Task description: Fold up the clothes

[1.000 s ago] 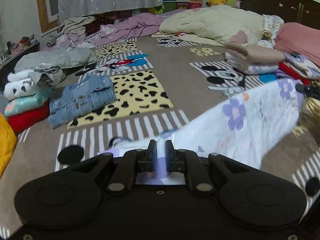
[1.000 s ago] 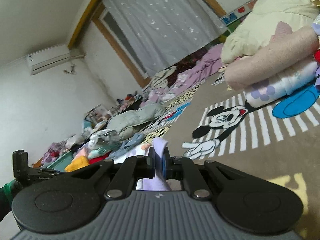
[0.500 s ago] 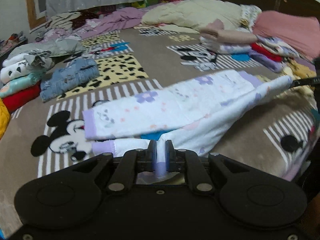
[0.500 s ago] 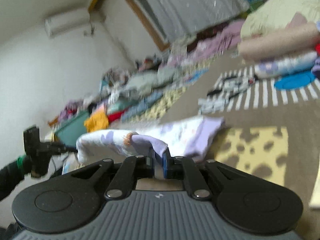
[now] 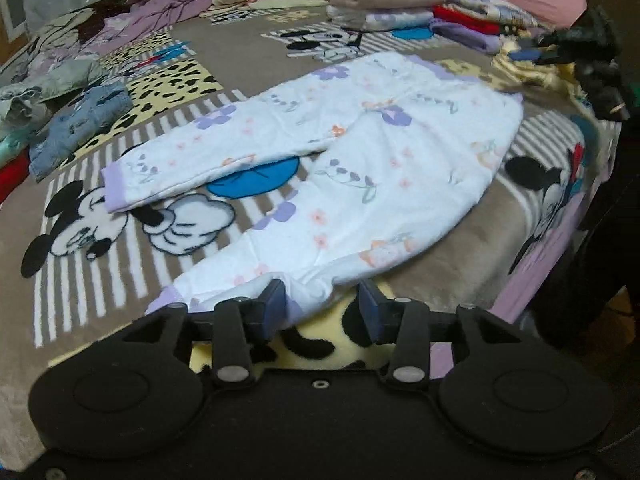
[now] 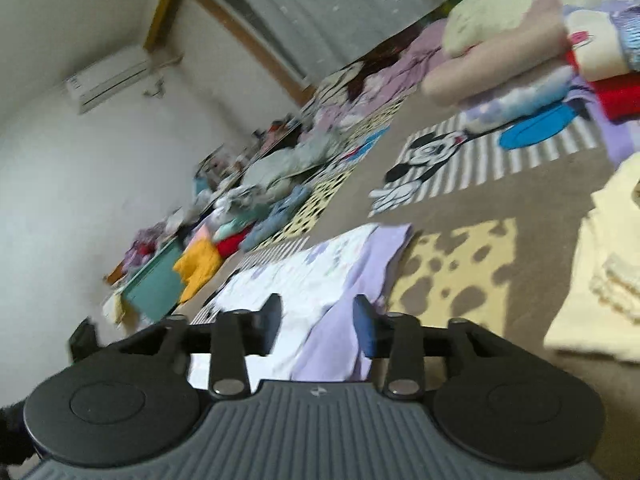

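Both tongs, pinching the trousers (image 5: 360, 160) 0.5 s ago, now stand spread: left gripper (image 5: 322, 306), right gripper (image 6: 318, 322). Trousers lie flat, unfolded; ready for folding.

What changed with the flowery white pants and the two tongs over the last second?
Both tongs let go. A second ago the left tongs and right tongs were each shut on the floral pants, holding them up; now both are open and the pants lie spread flat on the cartoon-print blanket, legs slightly apart. The folded clothes stack and the denim pile stayed put.
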